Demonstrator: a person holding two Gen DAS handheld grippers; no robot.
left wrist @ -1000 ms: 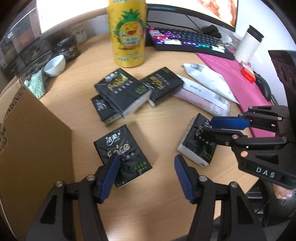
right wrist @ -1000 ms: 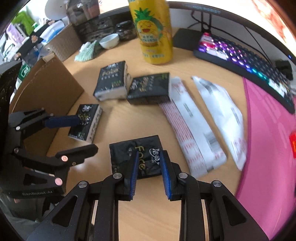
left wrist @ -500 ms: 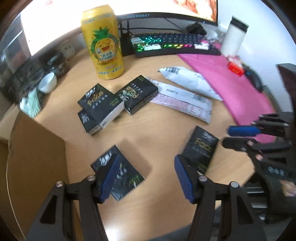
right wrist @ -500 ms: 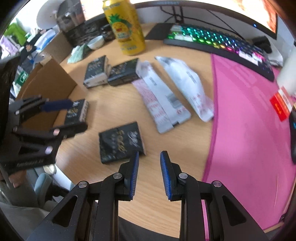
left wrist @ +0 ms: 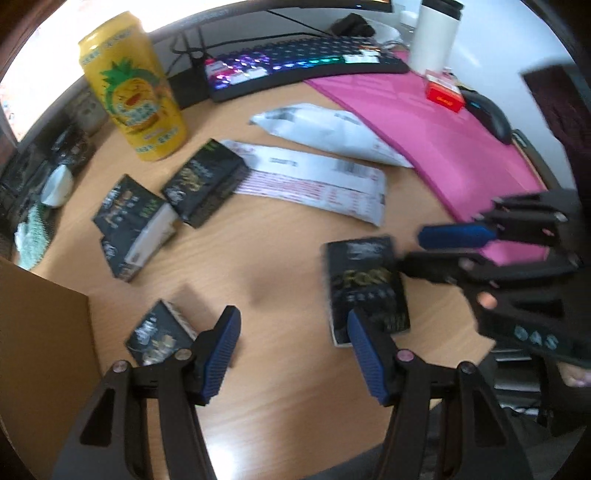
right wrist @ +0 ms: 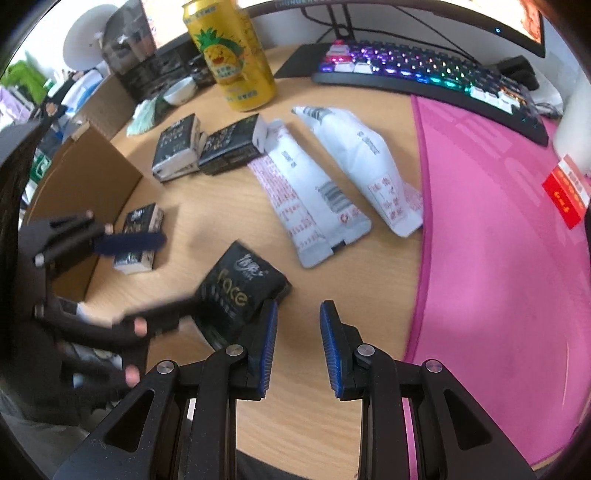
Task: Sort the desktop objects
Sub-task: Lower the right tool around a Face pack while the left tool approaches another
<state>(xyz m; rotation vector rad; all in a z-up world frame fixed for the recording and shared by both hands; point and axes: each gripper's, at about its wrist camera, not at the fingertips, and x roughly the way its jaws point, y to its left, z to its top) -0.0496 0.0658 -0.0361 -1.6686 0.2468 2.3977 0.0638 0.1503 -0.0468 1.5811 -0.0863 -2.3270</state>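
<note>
Several black tissue packs lie on the wooden desk. One pack (left wrist: 365,284) (right wrist: 243,291) sits between the two grippers. My left gripper (left wrist: 293,350) (right wrist: 181,273) hangs open over bare wood, its right finger just in front of that pack. A smaller pack (left wrist: 159,332) (right wrist: 140,240) lies by its left finger, next to the cardboard box (left wrist: 40,350). My right gripper (right wrist: 299,345) (left wrist: 410,251) stands just right of the middle pack, jaws a narrow gap apart with nothing between them. Further packs (left wrist: 133,225) (right wrist: 177,147) are stacked farther back.
Two white pouches (left wrist: 314,181) (right wrist: 362,158) lie mid-desk. A yellow pineapple can (left wrist: 133,92), a lit keyboard (left wrist: 306,62), a pink mat (right wrist: 498,221), a white bottle (left wrist: 432,33), a red box (left wrist: 443,92) and a mouse (left wrist: 487,114) stand behind and to the right.
My left gripper slid right, off the pack by the box, toward the middle pack. My right gripper drew back and right, so the middle pack left its jaws' line.
</note>
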